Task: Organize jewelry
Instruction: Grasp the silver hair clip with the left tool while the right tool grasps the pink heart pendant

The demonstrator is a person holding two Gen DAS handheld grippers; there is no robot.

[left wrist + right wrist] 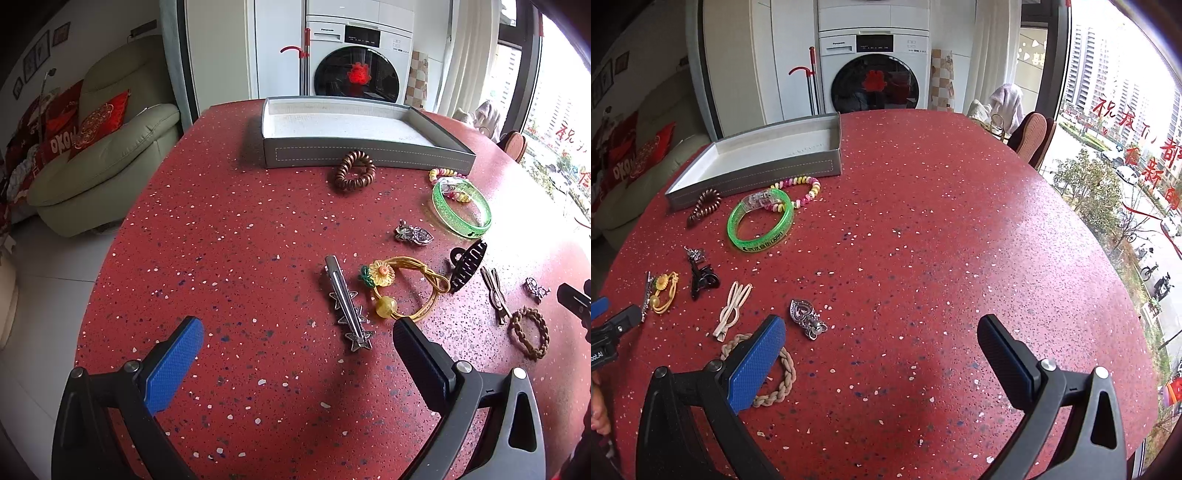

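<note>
Jewelry lies scattered on a red speckled table (229, 229). A grey tray (354, 157) with a white inside stands at the far side, nothing in it. My left gripper (297, 339) is open above the table, just short of a silver star hair clip (347, 304) and a yellow flower hair tie (402, 286). My right gripper (882, 338) is open too, its blue left finger (757, 363) over a braided tan hair tie (783, 373). A silver brooch (807, 317) and a beige clip (733, 308) lie just ahead of it.
Also on the table: a brown spiral hair tie (354, 171), a green bangle (461, 206), a colourful bead bracelet (799, 192), a black claw clip (467, 264) and a silver charm (413, 232). A sofa (107, 162) stands left, a washing machine (358, 62) behind, a chair (1034, 136) at the far right edge.
</note>
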